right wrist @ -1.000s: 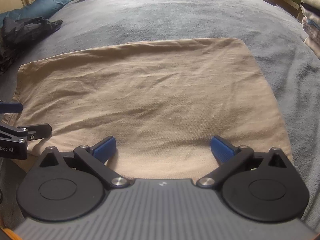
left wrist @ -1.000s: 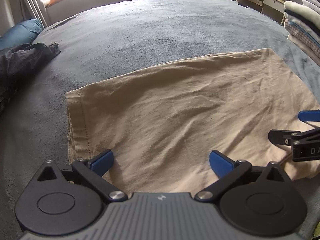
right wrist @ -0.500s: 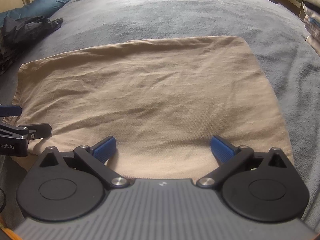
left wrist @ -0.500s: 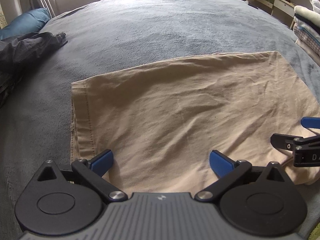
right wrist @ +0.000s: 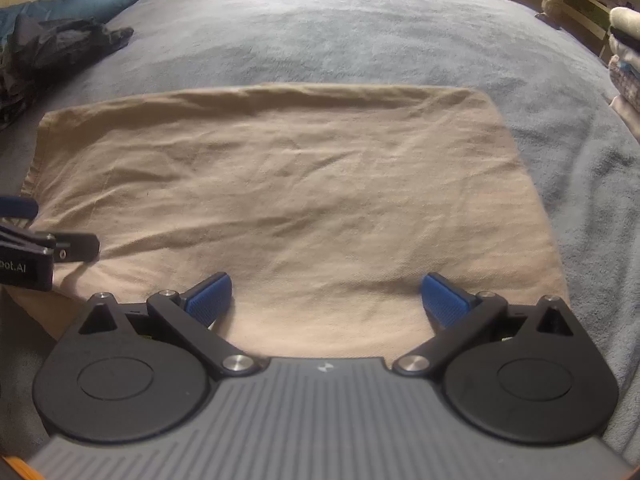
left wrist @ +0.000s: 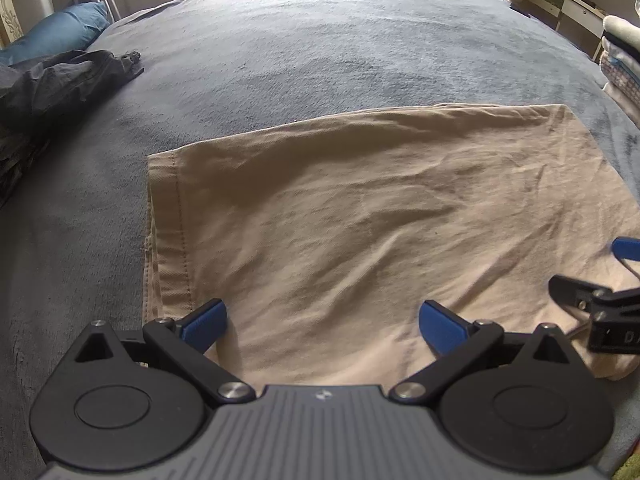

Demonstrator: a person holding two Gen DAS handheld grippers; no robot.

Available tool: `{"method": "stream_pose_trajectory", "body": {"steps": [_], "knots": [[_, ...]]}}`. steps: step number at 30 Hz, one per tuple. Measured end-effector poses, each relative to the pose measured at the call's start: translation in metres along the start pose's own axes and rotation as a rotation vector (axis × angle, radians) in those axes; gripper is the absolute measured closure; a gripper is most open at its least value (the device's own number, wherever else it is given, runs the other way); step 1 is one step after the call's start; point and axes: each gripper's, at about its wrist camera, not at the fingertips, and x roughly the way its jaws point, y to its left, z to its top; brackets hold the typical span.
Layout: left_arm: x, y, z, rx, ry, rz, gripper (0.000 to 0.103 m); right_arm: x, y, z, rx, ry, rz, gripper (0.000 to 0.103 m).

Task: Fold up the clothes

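Observation:
A tan garment (left wrist: 360, 220) (right wrist: 288, 200) lies folded into a flat rectangle on the grey bed cover (left wrist: 320, 40), its hemmed edge on the left. My left gripper (left wrist: 322, 326) hangs open over the garment's near left part, its blue pads wide apart and holding nothing. My right gripper (right wrist: 326, 300) is open too, over the near right part, nothing between its pads. Each gripper shows at the side of the other's view: the right gripper (left wrist: 600, 280) and the left gripper (right wrist: 36, 240).
A dark crumpled garment (left wrist: 52, 88) (right wrist: 52, 48) lies at the far left beside a blue pillow (left wrist: 56, 36). A stack of folded clothes (left wrist: 624, 64) stands at the right edge. Grey bed cover (right wrist: 340, 28) stretches beyond the tan garment.
Both grippers have pulled back and up a little, so the tan garment sits lower and farther in the views. Both stayed open. The garment has not moved.

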Motion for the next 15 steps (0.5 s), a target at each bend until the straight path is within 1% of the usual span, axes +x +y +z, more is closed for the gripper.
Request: {"method": "stream_pose_trajectory", "body": {"steps": [3, 5, 8, 15], "knots": [[0.001, 0.0, 0.0, 0.0, 0.0, 0.0, 0.0, -0.013, -0.004, 0.004, 0.01, -0.081, -0.005, 0.001], [0.001, 0.0, 0.001, -0.001, 0.001, 0.001, 0.0, -0.018, -0.007, 0.008, 0.02, -0.12, -0.004, 0.001], [0.001, 0.0, 0.0, -0.001, 0.001, 0.003, 0.0, -0.016, -0.008, 0.01, 0.015, -0.131, -0.023, 0.001], [0.001, 0.0, -0.001, 0.002, -0.003, 0.005, 0.0, -0.01, -0.003, 0.001, -0.034, -0.16, -0.048, 0.003]]}}
